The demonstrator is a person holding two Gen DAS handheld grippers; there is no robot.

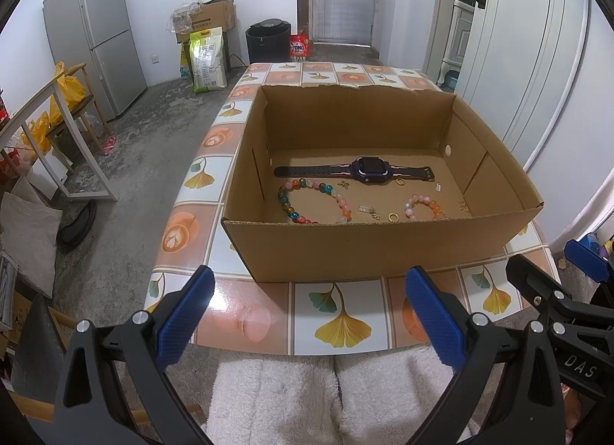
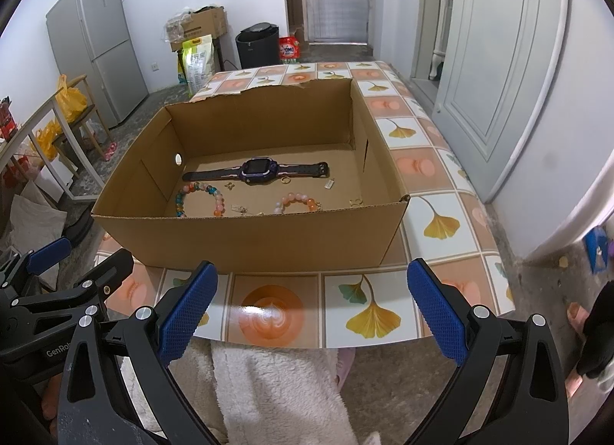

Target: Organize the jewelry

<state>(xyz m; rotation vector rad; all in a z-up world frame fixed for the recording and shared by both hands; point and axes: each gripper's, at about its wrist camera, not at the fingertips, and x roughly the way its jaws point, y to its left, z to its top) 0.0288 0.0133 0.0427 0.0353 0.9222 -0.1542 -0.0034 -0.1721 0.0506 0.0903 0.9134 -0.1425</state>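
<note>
Both hand-held grippers are hovering over the near edge of a tiled table (image 1: 337, 314), in front of an open cardboard box (image 1: 383, 249) that is holding all the jewelry. The left gripper (image 1: 311, 314) is showing its blue pads spread wide with nothing between them, and the right gripper (image 2: 312, 309) is doing the same.

Judging the step is uncertain: every piece is already lying inside the box, loosely scattered across its floor, which would suit either jewelry gathered in and finished, or jewelry waiting to be sorted or lifted out. Any reach from here would be calling for an arm going up and over the box's tall near wall, then a fine pinch, since several pieces are very small.

Inside the box, a dark watch (image 1: 355, 168) with a purple case is lying flat with its strap stretched out, toward the far wall. Nearer than the watch, on the box's left side, a multicoloured bead bracelet (image 1: 312, 201) is curving in an open loop. On the box's right side, a smaller pink and orange bead bracelet (image 1: 424, 207) is lying close to the near wall. Between the two bracelets, tiny gold pieces are sitting: a small ring (image 1: 393, 217) by the near wall, another ring (image 1: 400, 181) just beside the watch, and other bits too small to identify.
</note>
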